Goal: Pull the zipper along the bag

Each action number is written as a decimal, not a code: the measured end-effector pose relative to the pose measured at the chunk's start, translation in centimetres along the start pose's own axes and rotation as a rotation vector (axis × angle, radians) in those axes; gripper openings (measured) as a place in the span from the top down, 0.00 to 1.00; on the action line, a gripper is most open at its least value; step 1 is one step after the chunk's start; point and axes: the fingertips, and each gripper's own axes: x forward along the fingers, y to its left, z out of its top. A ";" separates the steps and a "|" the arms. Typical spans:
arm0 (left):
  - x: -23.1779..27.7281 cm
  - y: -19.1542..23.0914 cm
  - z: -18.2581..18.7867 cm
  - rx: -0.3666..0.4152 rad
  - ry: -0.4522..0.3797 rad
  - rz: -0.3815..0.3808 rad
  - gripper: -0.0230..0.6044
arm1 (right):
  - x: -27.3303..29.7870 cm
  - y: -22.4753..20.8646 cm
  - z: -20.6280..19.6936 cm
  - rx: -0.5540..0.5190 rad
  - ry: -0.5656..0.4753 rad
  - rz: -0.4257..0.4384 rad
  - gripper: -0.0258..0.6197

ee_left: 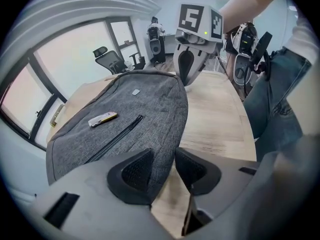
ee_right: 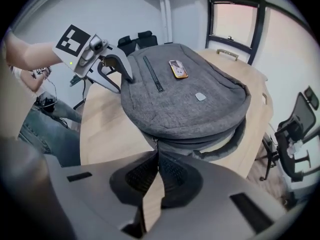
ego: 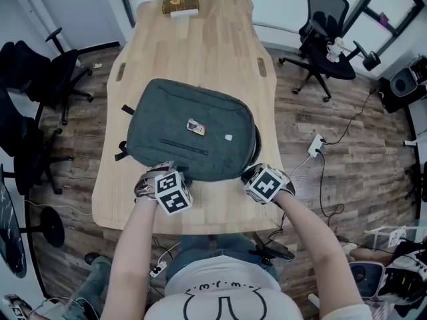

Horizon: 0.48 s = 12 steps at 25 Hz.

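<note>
1. Grip pull [ee_right: 155, 144] firmly in right gripper [ee_right: 158, 168], pinched shut at bag's [ego: 190, 139] near right corner on table [ego: 193, 39].
2. Close left gripper [ee_left: 164, 170], open astride near edge, to anchor fabric.
3. Draw along track, low and steady.

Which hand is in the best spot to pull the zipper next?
Right. The right tool is shut on the zipper pull at the backpack's near corner, ready to drag it. The left tool is open, with only the backpack's fabric edge between its jaws.
</note>
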 end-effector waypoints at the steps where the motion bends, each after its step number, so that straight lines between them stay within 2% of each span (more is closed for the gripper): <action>1: 0.0 0.0 0.0 0.008 0.003 0.003 0.71 | -0.2 -0.6 -0.1 -0.011 0.003 -0.008 0.87; 7: 0.2 0.0 0.7 0.030 0.004 0.014 0.73 | -1.3 -5.2 -1.2 -0.070 0.054 -0.093 0.87; 12: 0.4 0.4 1.2 0.035 -0.002 0.025 0.75 | -1.9 -10.6 -0.5 -0.039 0.034 -0.199 0.86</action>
